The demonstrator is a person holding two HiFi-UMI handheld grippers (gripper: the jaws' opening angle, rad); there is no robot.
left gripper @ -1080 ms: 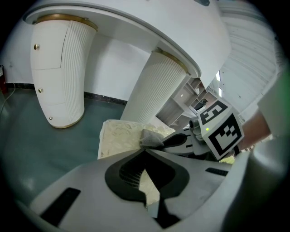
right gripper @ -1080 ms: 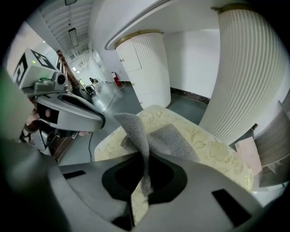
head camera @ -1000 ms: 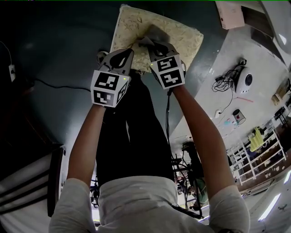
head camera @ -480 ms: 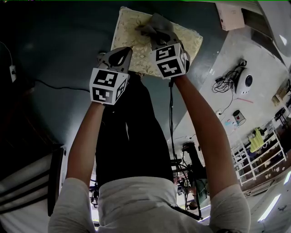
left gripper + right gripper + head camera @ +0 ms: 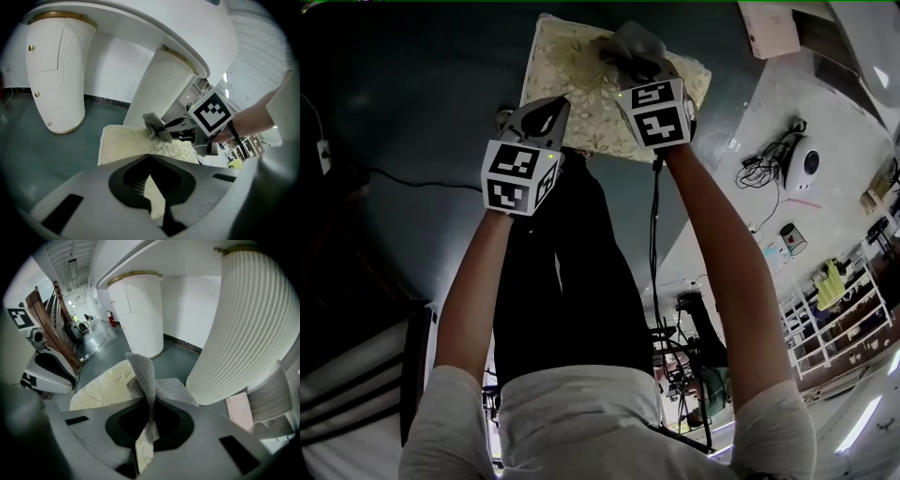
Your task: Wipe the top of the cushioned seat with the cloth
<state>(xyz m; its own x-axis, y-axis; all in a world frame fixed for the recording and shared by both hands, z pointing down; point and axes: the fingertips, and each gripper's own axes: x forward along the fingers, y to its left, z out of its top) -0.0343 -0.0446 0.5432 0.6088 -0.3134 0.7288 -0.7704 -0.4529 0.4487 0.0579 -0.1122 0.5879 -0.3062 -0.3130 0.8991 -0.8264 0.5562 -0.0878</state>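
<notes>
The cushioned seat (image 5: 572,80) is a pale, leaf-patterned pad lying on the dark floor, seen at the top of the head view. A grey cloth (image 5: 633,49) rests on its far right part, and my right gripper (image 5: 639,75) is shut on it. In the right gripper view the cloth (image 5: 143,373) stands up between the jaws, with the cushion (image 5: 101,387) below to the left. My left gripper (image 5: 547,112) hovers shut over the cushion's near edge and holds nothing. The left gripper view shows the cushion (image 5: 124,145) and the cloth (image 5: 153,125) ahead.
Two white ribbed pillars (image 5: 58,79) (image 5: 241,333) stand beyond the cushion. A pink box (image 5: 773,33) lies at the far right. A black cable (image 5: 412,178) runs over the floor at left. A white device with cords (image 5: 802,167) and shelving (image 5: 834,319) are at right.
My right gripper has pushed the cloth away from me across the cushion, toward its far right edge. The left gripper has barely moved.
</notes>
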